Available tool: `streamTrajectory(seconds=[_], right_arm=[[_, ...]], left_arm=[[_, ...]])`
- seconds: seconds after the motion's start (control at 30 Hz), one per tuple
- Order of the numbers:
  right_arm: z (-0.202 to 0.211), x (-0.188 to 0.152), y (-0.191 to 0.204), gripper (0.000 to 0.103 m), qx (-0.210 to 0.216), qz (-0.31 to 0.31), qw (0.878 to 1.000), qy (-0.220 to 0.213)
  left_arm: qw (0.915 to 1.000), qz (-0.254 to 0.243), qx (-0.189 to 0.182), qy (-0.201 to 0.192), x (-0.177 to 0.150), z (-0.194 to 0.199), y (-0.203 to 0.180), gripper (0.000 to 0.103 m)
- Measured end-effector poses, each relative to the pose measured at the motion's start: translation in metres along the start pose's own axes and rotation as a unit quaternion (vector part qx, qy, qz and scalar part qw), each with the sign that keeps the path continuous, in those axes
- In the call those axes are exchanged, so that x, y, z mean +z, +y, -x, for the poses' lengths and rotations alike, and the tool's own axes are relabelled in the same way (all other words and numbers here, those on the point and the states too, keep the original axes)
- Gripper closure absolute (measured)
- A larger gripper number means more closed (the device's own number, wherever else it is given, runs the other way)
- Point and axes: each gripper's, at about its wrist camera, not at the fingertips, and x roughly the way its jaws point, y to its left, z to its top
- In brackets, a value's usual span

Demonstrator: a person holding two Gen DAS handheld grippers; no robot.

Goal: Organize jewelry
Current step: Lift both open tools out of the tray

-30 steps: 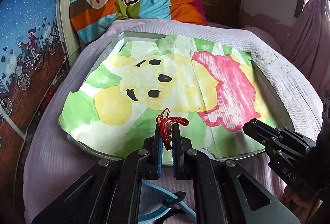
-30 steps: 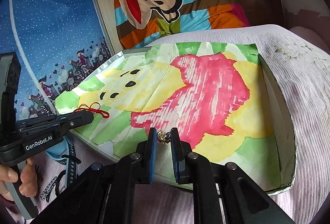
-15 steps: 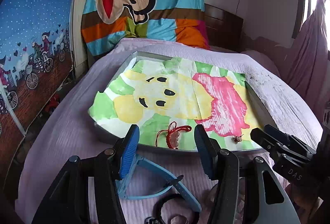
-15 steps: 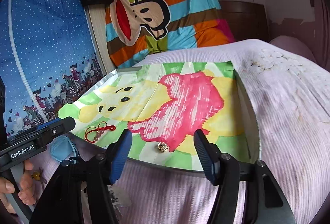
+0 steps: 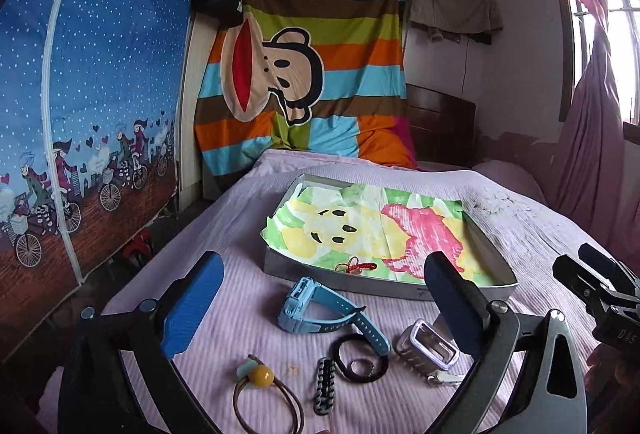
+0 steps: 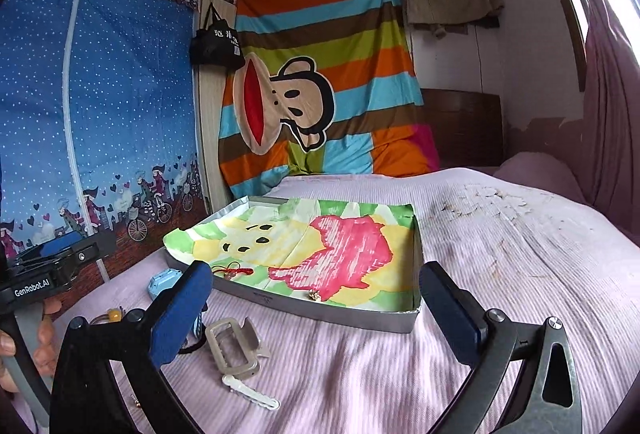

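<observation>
Pink ribbed bedspread [image 5: 248,314] underlies everything. Left gripper [image 5: 324,302] spread wide, jaws just opened, nothing between the pads; directly below and ahead lie a brown cord with amber bead [image 5: 262,378], black hair tie [image 5: 362,358], blue watch [image 5: 316,308] and a silver buckle [image 5: 426,350]. Right gripper [image 6: 316,308] likewise spread, jaws just opened, empty; a white hair clip [image 6: 250,392] lies near its left finger. Farther ahead of both, the tray [image 6: 320,308] with a painted liner holds a red knotted cord [image 5: 356,268] and a small gold charm [image 6: 313,295], well apart. Beyond, a striped monkey blanket [image 5: 304,74].

Cord charm [image 5: 356,267] in tray [image 5: 344,281]; watch [image 5: 320,310] before it
</observation>
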Motion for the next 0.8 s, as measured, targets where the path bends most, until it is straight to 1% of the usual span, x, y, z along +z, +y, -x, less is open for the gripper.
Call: streamTrajectory(seconds=[0.17,0.33,0.47,0.57,0.8], right_arm=[[0.02,-0.007,0.007,0.0,0.002,0.013,1.0,-0.002],[0.038,-0.017,0.012,0.0,0.004,0.026,1.0,-0.004],[0.044,-0.03,0.016,0.0,0.008,0.03,0.999,0.009],[0.041,-0.038,0.021,0.0,0.012,0.037,0.999,0.026],[0.015,-0.059,0.025,0.0,0.043,0.041,0.993,0.099]], left_arm=[[0.9999,-0.008,-0.012,-0.004,-0.015,0.026,-0.005,0.005],[0.9997,-0.016,-0.016,-0.007,-0.031,0.046,-0.008,0.005],[0.9997,-0.012,-0.023,-0.001,-0.041,0.054,-0.005,0.005],[0.9996,-0.011,-0.025,0.008,-0.05,0.058,-0.002,0.005],[0.9978,-0.008,-0.037,0.054,-0.07,0.05,0.005,0.005]])
